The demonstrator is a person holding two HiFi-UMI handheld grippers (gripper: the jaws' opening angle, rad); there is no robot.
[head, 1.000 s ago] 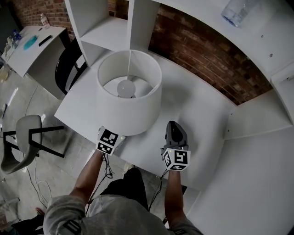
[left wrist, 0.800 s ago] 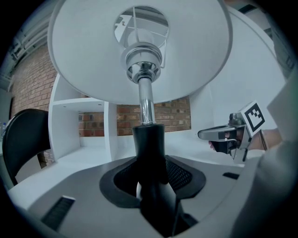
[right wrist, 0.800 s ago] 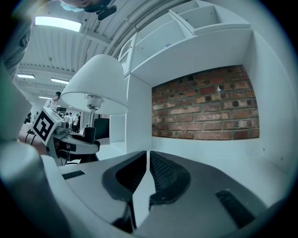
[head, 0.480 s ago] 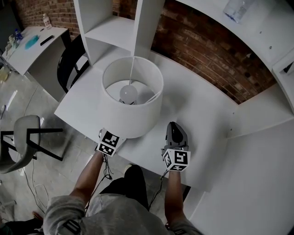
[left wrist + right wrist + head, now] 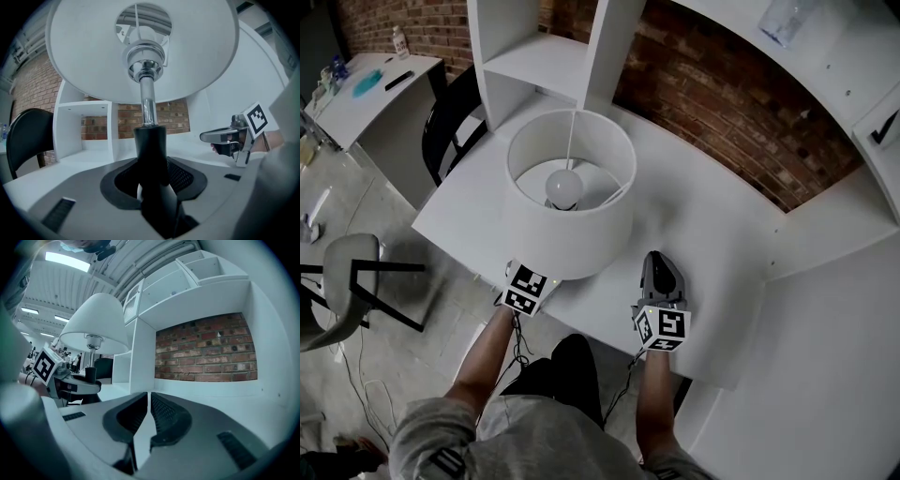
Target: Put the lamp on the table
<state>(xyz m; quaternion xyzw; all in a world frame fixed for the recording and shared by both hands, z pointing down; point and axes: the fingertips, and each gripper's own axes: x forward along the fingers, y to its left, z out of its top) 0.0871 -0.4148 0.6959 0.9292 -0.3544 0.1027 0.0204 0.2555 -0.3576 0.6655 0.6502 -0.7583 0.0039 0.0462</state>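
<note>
The lamp has a white drum shade (image 5: 570, 225), a bulb (image 5: 563, 187), a chrome pole (image 5: 147, 101) and a black lower stem (image 5: 151, 150). It stands upright over the near left part of the white table (image 5: 712, 234). My left gripper (image 5: 152, 176) is shut on the black stem; from the head view only its marker cube (image 5: 525, 288) shows below the shade. The shade hides the lamp's foot, so I cannot tell if it touches the table. To the lamp's right, my right gripper (image 5: 660, 258) is shut and holds nothing, low over the table.
A white shelf unit (image 5: 544, 56) stands at the table's back against a brick wall (image 5: 722, 103). A black chair (image 5: 450, 131) sits left of the table and a grey chair (image 5: 337, 281) stands on the floor. A second white desk (image 5: 366, 94) is at the far left.
The lamp and my left gripper have sunk a little toward the table. The right gripper has stayed nearly where it was.
</note>
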